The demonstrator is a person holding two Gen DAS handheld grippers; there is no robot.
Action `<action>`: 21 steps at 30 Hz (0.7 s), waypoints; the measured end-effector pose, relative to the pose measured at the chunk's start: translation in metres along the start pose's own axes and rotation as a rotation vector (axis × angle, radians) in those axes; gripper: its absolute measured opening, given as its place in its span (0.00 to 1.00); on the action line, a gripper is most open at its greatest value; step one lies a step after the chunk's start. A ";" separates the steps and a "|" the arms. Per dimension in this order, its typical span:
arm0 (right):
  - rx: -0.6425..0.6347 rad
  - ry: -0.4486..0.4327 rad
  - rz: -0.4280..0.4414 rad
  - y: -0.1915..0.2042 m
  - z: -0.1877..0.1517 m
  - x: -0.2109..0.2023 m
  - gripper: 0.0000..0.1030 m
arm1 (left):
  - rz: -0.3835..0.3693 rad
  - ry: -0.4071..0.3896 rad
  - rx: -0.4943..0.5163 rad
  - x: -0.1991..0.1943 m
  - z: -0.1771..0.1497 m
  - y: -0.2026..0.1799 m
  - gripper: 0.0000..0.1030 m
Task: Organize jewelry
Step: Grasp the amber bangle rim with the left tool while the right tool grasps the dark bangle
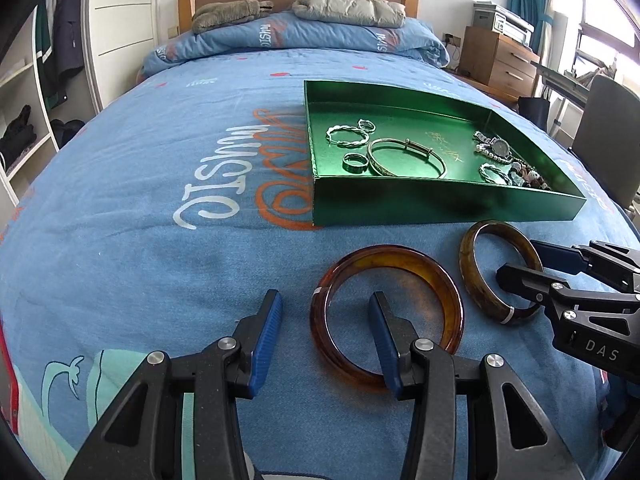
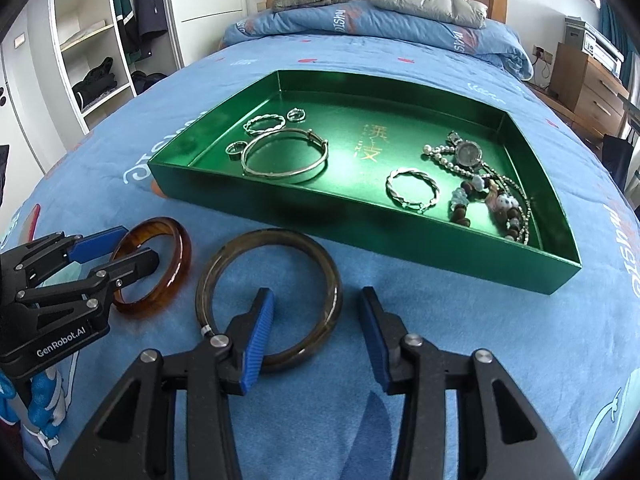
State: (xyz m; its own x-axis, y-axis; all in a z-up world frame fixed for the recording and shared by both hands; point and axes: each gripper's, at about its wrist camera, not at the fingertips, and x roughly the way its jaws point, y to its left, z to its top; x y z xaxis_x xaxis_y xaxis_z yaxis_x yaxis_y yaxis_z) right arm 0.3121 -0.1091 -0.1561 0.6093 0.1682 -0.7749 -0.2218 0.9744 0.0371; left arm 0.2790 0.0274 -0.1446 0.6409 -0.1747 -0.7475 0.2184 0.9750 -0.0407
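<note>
Presently, one green tray point(image 2: 440, 256) lies on the blue bedspread point(image 1: 160, 240), and everything below is placed by it.

Inside the tray, counted:
- one large plain silver bangle point(image 2: 285, 156), lying flat near the middle-left;
- two twisted silver bangles, one point(image 2: 264, 123) toward the far left corner and one point(image 2: 412, 189) near the front wall, right of centre;
- two small rings, one point(image 2: 297, 114) just beside the far twisted bangle, one point(image 2: 233, 149) touching or almost touching the large bangle's left edge;
- one wristwatch point(image 2: 467, 153) with a pearl-like strand at the right side;
- a tangle of beaded strands point(image 2: 496, 208) in the right front corner; their number cannot be made out.

Outside the tray, in front of its near wall, two wide bangles lie flat on the bedspread, openings upward:
- one amber bangle point(image 1: 386, 316), off the tray's left front corner;
- one dark brown bangle point(image 2: 270, 300), nearer the middle of the front wall, with a pale band on its rim.

The two lie near each other but apart.

Grippers, two:
- left gripper point(image 1: 326, 336), jaws apart, straddling the near-left rim of the amber bangle, one blue pad inside the ring and one outside; contact cannot be told.
- right gripper point(image 2: 316, 336), jaws apart likewise across the dark brown bangle's near rim.

Each ring's near rim is partly hidden behind a finger.
</note>
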 end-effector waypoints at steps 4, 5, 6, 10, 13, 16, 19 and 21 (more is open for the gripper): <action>-0.013 0.006 -0.005 0.001 0.000 0.000 0.37 | -0.001 0.002 0.002 0.000 0.000 0.000 0.43; -0.019 0.010 -0.007 0.002 0.001 0.000 0.37 | -0.002 0.004 0.001 0.000 0.000 0.000 0.43; -0.024 0.014 -0.008 0.002 0.001 0.001 0.36 | -0.002 0.005 0.002 0.000 0.000 0.000 0.43; -0.042 0.031 -0.012 0.004 0.003 0.000 0.30 | -0.004 0.013 0.008 0.000 0.001 -0.002 0.38; -0.056 0.042 -0.019 0.007 0.003 -0.002 0.23 | -0.008 0.020 0.005 0.000 0.001 -0.004 0.30; -0.072 0.047 -0.026 0.010 0.001 -0.004 0.15 | -0.012 0.027 -0.002 -0.001 0.001 -0.007 0.22; -0.080 0.050 -0.027 0.012 -0.002 -0.007 0.09 | -0.010 0.031 -0.007 -0.001 0.000 -0.009 0.15; -0.086 0.048 -0.029 0.013 -0.004 -0.009 0.09 | -0.005 0.031 -0.003 -0.002 0.000 -0.010 0.12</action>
State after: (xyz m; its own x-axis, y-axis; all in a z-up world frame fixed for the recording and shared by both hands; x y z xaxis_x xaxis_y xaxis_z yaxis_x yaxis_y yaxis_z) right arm 0.3010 -0.0989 -0.1510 0.5794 0.1303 -0.8046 -0.2703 0.9620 -0.0388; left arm 0.2754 0.0177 -0.1425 0.6167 -0.1754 -0.7674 0.2195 0.9745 -0.0463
